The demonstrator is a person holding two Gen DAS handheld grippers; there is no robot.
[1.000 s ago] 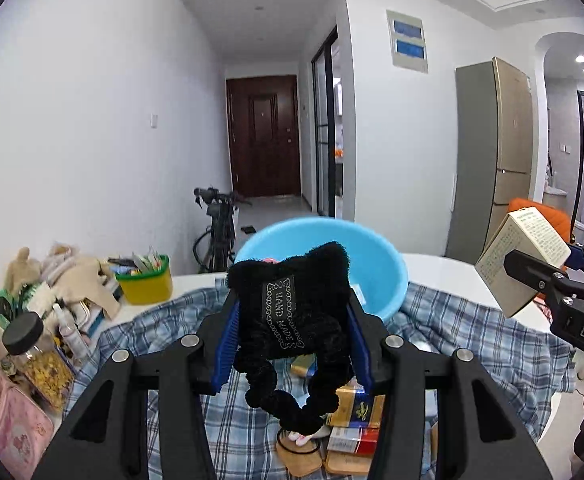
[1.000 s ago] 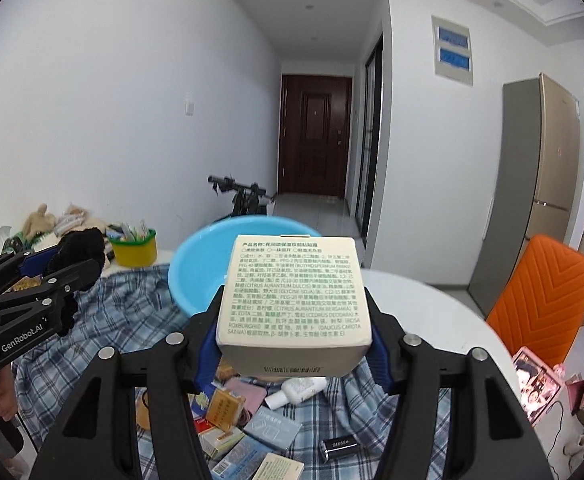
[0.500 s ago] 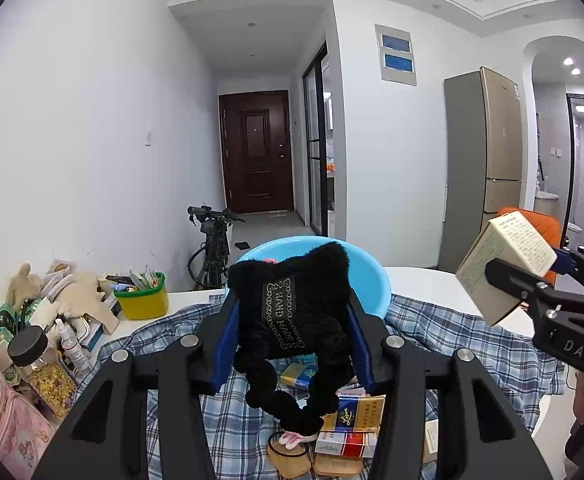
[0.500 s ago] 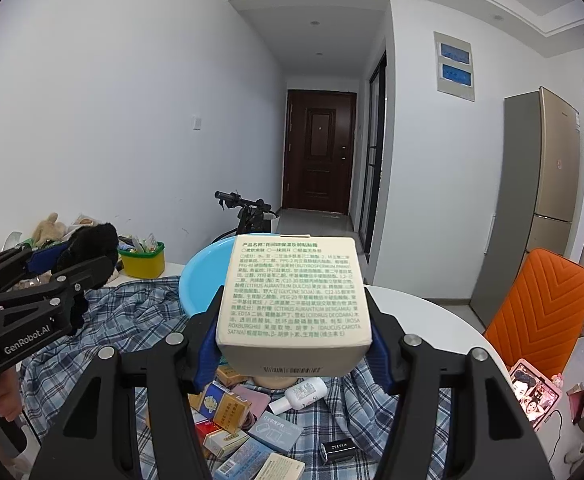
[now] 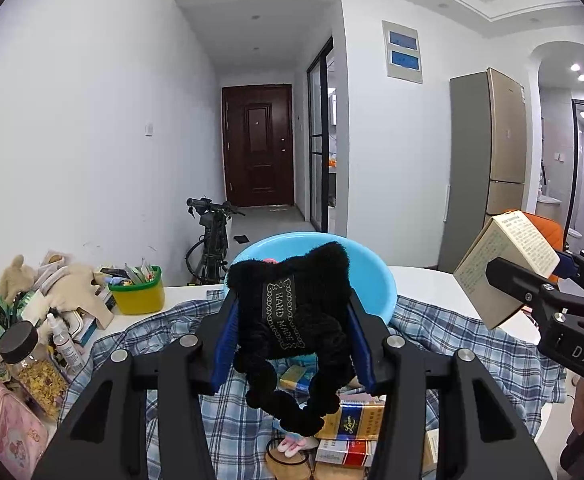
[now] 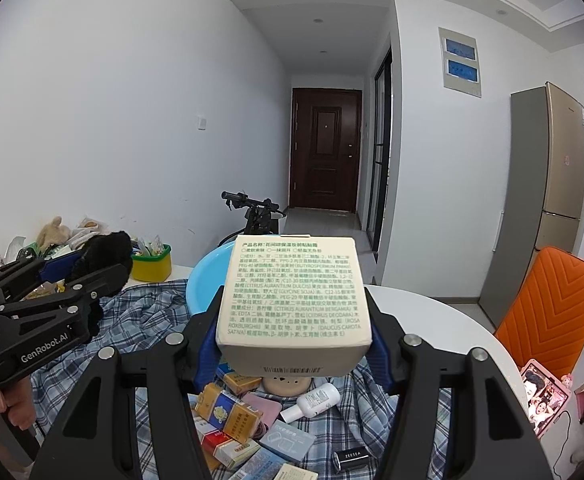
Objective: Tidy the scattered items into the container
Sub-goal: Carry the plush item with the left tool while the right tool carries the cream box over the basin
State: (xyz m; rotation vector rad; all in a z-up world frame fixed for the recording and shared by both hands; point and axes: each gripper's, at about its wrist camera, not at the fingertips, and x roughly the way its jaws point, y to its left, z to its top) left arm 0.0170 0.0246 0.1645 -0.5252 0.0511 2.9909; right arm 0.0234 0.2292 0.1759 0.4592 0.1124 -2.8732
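Two tools are loaded: my left tool [image 5: 290, 344] clamps the black scrunchie [image 5: 292, 312], my right tool [image 6: 294, 336] clamps the cream box [image 6: 294, 292], both above the tabletop clutter, near the blue basin [image 5: 372, 272].

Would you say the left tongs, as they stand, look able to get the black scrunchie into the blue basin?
Probably yes: the left tongs are shut on the black scrunchie, and the blue basin lies just ahead, with nothing visible between.

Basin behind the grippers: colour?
Light blue basin; clearest in the left wrist view.
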